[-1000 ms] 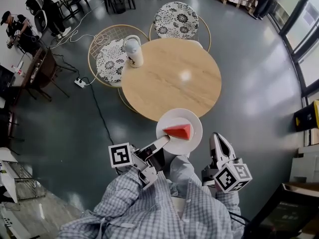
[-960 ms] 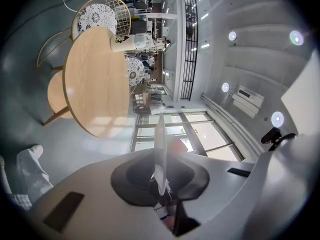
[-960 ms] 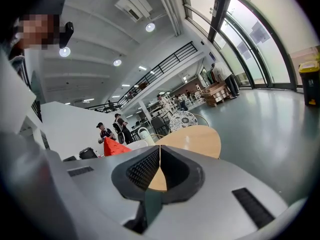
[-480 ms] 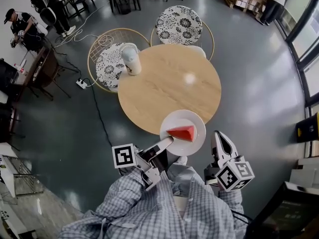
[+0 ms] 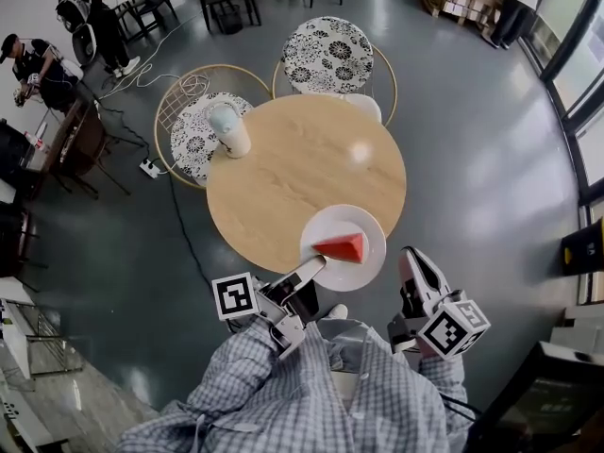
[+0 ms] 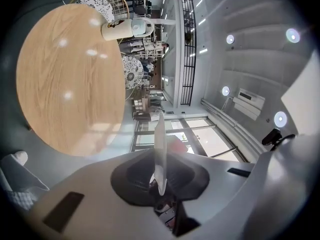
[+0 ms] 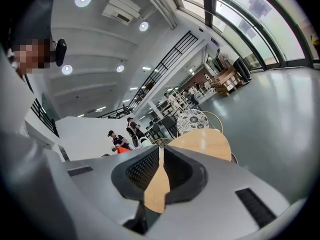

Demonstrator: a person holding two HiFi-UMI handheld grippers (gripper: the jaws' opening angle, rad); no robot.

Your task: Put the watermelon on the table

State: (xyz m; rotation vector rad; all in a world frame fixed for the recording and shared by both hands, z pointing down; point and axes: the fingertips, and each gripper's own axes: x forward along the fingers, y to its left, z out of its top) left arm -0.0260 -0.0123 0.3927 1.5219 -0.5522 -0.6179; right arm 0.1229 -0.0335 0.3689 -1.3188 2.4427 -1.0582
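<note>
A red watermelon wedge [image 5: 342,246] lies on a white plate [image 5: 363,225]. My left gripper [image 5: 316,268] is shut on the plate's near rim and holds it level over the near edge of the round wooden table [image 5: 293,173]. In the left gripper view the plate [image 6: 160,139] runs edge-on between the pads of the left gripper [image 6: 160,176], with a blur of the red wedge [image 6: 176,145] beside it. My right gripper [image 5: 411,259] hangs to the right of the plate, off the table. In its own view the right gripper [image 7: 160,176] holds nothing and its jaws are just opening, by a sliver.
A white jug [image 5: 228,128] stands at the table's far left edge. Two round chairs with patterned cushions [image 5: 330,43] [image 5: 193,138] stand behind the table. A power strip [image 5: 149,166] and its cable lie on the grey floor at left. People sit at the far left.
Both grippers have moved toward the table. The plate with the wedge now reaches further over the table's near edge. The right jaws show a thin slit.
</note>
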